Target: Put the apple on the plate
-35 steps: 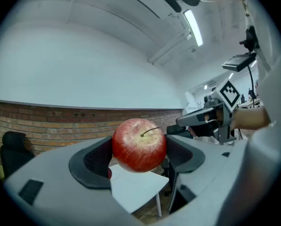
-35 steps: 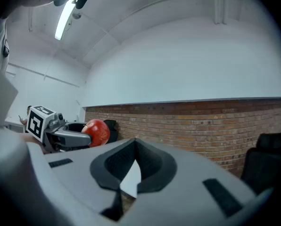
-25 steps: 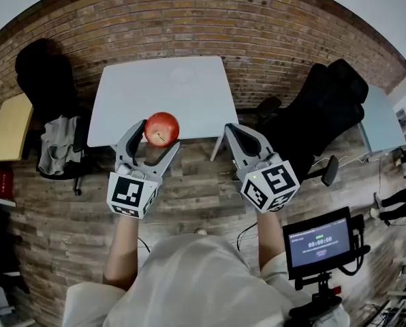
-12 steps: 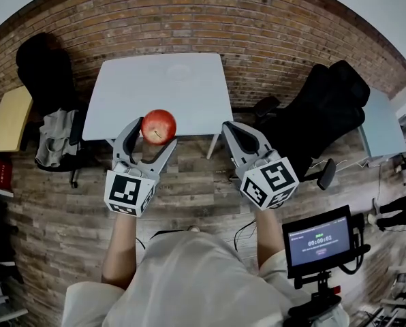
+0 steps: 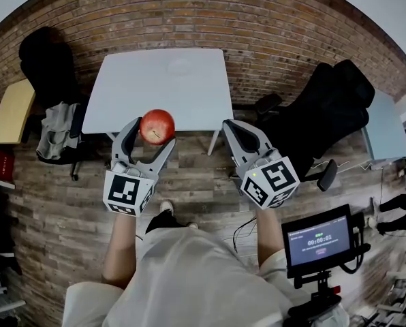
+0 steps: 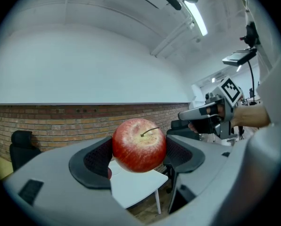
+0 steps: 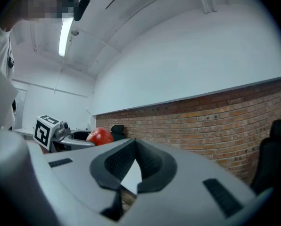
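Observation:
A red apple (image 5: 157,127) with a short stem is held in the air between the black pads of my left gripper (image 5: 148,133), which is shut on it. The left gripper view has the apple (image 6: 139,145) filling the space between the jaws, above the near corner of the white table (image 6: 136,187). A white plate (image 5: 179,65) lies faintly visible at the far middle of the table (image 5: 135,101). My right gripper (image 5: 236,129) hovers beside the left one, off the table's front right corner, shut with nothing in it (image 7: 135,147).
The table stands against a brick wall (image 5: 257,39) on a wood-plank floor. Black office chairs stand at the left (image 5: 50,67) and at the right (image 5: 325,114). A small wooden table (image 5: 12,111) is far left. A monitor on a stand (image 5: 320,237) is at my lower right.
The person has taken a step: a shoe now shows below the grippers and the table has shifted slightly in the view. Both grippers keep their pose, the apple still held.

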{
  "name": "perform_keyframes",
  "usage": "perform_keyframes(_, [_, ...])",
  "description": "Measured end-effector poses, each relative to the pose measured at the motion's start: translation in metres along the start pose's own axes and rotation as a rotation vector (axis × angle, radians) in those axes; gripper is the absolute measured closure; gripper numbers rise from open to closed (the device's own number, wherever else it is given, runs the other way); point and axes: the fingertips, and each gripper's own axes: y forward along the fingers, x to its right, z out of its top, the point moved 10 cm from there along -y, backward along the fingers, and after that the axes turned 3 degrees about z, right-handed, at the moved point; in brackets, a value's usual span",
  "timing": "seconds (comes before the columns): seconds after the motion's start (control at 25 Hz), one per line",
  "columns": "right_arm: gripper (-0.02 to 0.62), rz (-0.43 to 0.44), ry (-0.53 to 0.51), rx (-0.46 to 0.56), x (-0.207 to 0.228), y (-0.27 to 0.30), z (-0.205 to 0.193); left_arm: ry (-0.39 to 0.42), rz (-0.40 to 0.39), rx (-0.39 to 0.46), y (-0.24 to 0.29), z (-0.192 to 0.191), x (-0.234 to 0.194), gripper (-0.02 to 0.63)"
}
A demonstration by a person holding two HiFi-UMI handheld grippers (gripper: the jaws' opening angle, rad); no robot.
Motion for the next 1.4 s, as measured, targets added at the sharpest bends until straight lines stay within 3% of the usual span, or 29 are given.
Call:
perform_keyframes(0.76, [0.592,-0.006,-0.018,-0.027,0.029,0.030,-0.009,-0.003,-0.015,0.027,0.045,-0.016,-0.023,0.244])
perform_keyframes(1.12, [0.592,-0.037,0.045,-0.050,0.084,0.104,-0.007,-0.027,-0.059,0.014,0.127,-0.028,-0.079,0.244])
perform_keyframes(1.4, [0.594,0.013,0.079,-0.057,0.110,0.158,-0.008,-0.043,-0.066,-0.012,0.174,-0.038,-0.121,0.244])
